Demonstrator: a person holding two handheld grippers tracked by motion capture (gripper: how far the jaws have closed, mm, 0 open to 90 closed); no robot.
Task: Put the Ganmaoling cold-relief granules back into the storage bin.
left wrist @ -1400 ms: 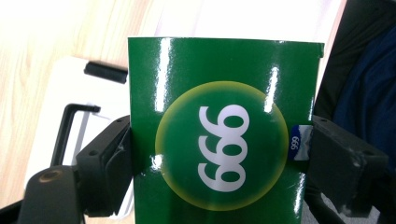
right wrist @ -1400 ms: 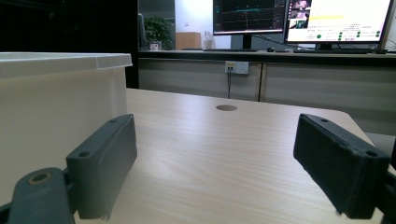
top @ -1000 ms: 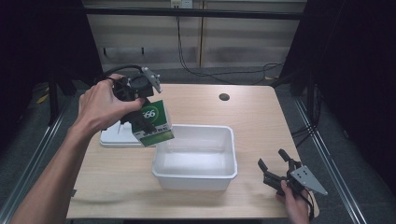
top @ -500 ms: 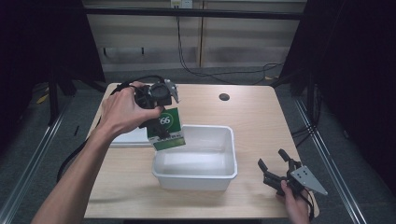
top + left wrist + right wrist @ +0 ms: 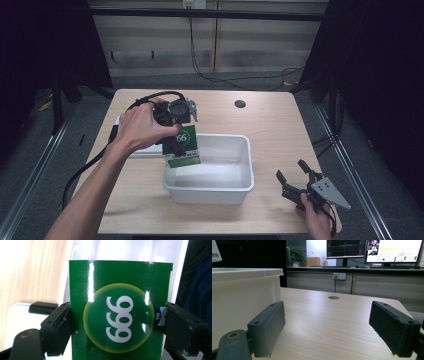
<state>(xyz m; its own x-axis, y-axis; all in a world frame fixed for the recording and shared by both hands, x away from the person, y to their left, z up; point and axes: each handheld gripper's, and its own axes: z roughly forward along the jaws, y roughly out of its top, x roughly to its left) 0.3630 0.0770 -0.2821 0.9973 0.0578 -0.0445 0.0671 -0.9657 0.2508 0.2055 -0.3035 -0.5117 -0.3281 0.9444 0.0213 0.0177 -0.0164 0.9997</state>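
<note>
Two tongs, left clamping green box over tub rim

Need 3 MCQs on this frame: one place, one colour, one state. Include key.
1. Where is the green box?
A. flat on the table
B. held over the left edge of the white tub
C. beside the right hand-held gripper

2. What colour are the digits on the box?
A. white
B. red
C. black

3. How is the right hand-held gripper?
A. shut on the box
B. shut on nothing
C. open, low over the table

Key:
1 B: the high view shows the left hand-held gripper carrying it at the tub's left rim.
2 A: white 666 in the left gripper view.
3 C: its jaws stand wide apart, nothing between.
</note>
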